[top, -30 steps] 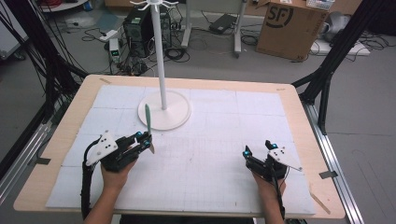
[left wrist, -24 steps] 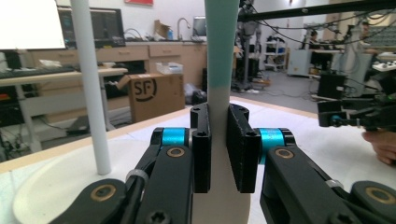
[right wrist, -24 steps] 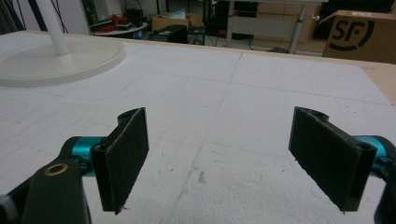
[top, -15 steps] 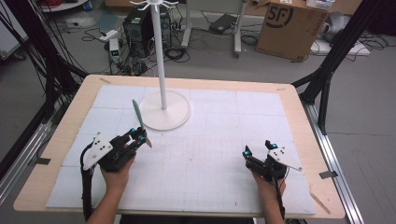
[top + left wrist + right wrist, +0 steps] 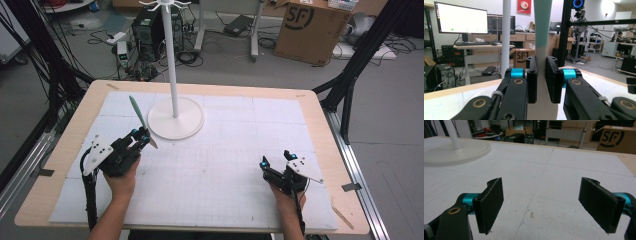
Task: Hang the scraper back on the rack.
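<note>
high view: left gripper (image 5: 141,138) clamps a green-and-white utensil (image 5: 138,114), now tilted toward the white stand (image 5: 175,107), likely to hang it; box reads "SF" | left gripper view: jaws pinch the utensil (image 5: 541,37) | right gripper view: right gripper (image 5: 541,205) wide, empty, resting

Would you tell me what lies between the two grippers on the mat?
Nothing: in the high view, bare white mat separates the left gripper from the right gripper.

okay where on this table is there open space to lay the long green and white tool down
The white mat lies bare between the left gripper and the open right gripper, and right of the stand base. It is tightest around that base, beside the tool.
</note>
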Motion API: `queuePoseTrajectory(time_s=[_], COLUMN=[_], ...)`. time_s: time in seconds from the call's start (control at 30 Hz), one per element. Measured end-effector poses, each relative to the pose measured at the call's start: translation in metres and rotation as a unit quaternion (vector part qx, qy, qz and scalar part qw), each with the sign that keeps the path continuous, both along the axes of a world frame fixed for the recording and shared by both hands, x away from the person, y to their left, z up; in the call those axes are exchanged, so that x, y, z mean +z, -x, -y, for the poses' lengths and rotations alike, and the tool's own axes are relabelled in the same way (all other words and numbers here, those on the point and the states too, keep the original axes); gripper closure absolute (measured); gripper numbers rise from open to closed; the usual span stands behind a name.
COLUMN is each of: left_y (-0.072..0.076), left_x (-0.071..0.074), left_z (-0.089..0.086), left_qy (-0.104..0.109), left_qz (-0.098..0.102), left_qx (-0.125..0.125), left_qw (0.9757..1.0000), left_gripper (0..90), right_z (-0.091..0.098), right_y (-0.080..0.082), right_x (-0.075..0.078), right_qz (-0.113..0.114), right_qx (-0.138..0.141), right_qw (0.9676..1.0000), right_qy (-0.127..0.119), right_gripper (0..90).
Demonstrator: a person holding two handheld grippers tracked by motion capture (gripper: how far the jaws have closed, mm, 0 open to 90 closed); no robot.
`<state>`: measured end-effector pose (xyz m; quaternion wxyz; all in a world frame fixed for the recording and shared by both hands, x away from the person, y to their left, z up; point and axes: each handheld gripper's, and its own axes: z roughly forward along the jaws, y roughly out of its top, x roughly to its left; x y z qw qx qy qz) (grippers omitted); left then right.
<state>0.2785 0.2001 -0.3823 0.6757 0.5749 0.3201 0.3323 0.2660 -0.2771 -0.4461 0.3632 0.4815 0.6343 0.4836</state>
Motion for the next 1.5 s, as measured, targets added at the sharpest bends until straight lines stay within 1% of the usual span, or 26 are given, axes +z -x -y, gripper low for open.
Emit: queuePoseTrajectory(time_s=[0.1, 0.27, 0.3, 0.33, 0.37, 0.53, 0.6, 0.73, 0.8, 0.93, 0.97, 1.03, 1.07, 1.1, 1.3, 1.37, 1.43, 1.5], left_y=[-0.004, -0.010, -0.010, -0.013, -0.013, -0.022, -0.027, -0.033, -0.039, -0.046, -0.046, -0.050, -0.050, -0.053, -0.060, -0.063, -0.066, -0.068], left_x=[0.008, 0.021, 0.021, 0.025, 0.025, 0.035, 0.039, 0.044, 0.050, 0.057, 0.057, 0.065, 0.065, 0.069, 0.078, 0.080, 0.081, 0.083], left_z=[0.000, 0.004, 0.004, 0.006, 0.006, 0.011, 0.012, 0.015, 0.017, 0.017, 0.017, 0.019, 0.019, 0.020, 0.021, 0.023, 0.026, 0.027], left_qy=[0.001, -0.010, -0.010, -0.010, -0.010, -0.010, -0.002, -0.003, -0.006, -0.010, -0.010, -0.015, -0.015, -0.015, -0.014, -0.018, -0.029, -0.031], left_qz=[0.004, 0.011, 0.011, 0.012, 0.012, 0.011, 0.007, 0.007, 0.008, 0.005, 0.005, 0.002, 0.002, 0.000, -0.008, -0.011, -0.014, -0.015], left_qx=[0.004, 0.011, 0.011, 0.013, 0.013, 0.021, 0.023, 0.029, 0.032, 0.037, 0.037, 0.038, 0.038, 0.039, 0.046, 0.046, 0.047, 0.047], left_qw=[1.0000, 0.9998, 0.9998, 0.9998, 0.9998, 0.9997, 0.9997, 0.9996, 0.9994, 0.9993, 0.9993, 0.9992, 0.9992, 0.9991, 0.9988, 0.9987, 0.9984, 0.9983], left_gripper=[80.5, 80.5, 80.5, 80.5, 80.5, 80.5, 80.5, 80.6, 80.5, 80.5, 80.6, 80.5, 80.6, 80.6, 80.6, 80.6, 80.6, 80.6], right_z=[0.000, 0.000, 0.000, 0.000, 0.000, 0.000, 0.000, 0.000, 0.000, 0.000, 0.000, 0.000, 0.000, 0.000, 0.000, 0.000, 0.000, 0.000], right_y=[0.000, 0.000, 0.000, 0.000, 0.000, 0.000, 0.000, 0.000, 0.000, 0.000, 0.000, 0.000, 0.000, 0.000, 0.000, 0.000, 0.000, 0.000], right_x=[0.000, 0.000, 0.000, 0.000, 0.000, 0.000, 0.000, 0.000, 0.000, 0.000, 0.000, 0.000, 0.000, 0.000, 0.000, 0.000, 0.000, 0.000], right_qz=[0.000, 0.000, 0.000, 0.000, 0.000, 0.000, 0.000, 0.000, 0.001, 0.002, 0.002, 0.003, 0.003, 0.003, 0.003, 0.002, 0.003, 0.003], right_qx=[0.000, 0.000, 0.000, 0.000, 0.000, 0.000, 0.000, 0.001, 0.001, 0.001, 0.001, 0.001, 0.001, 0.001, 0.002, 0.002, 0.001, 0.002], right_qw=[1.0000, 1.0000, 1.0000, 1.0000, 1.0000, 1.0000, 1.0000, 1.0000, 1.0000, 1.0000, 1.0000, 1.0000, 1.0000, 1.0000, 1.0000, 1.0000, 1.0000, 1.0000], right_qy=[0.000, 0.000, 0.000, 0.000, 0.000, 0.000, 0.000, 0.001, 0.002, 0.002, 0.002, 0.004, 0.003, 0.004, 0.006, 0.004, 0.005, 0.005], right_gripper=[19.1, 19.1, 19.1, 19.1, 19.1, 19.1, 19.2, 19.1, 19.1, 19.1, 19.1, 19.1, 19.1, 19.1, 19.1, 19.1, 19.1, 19.1])
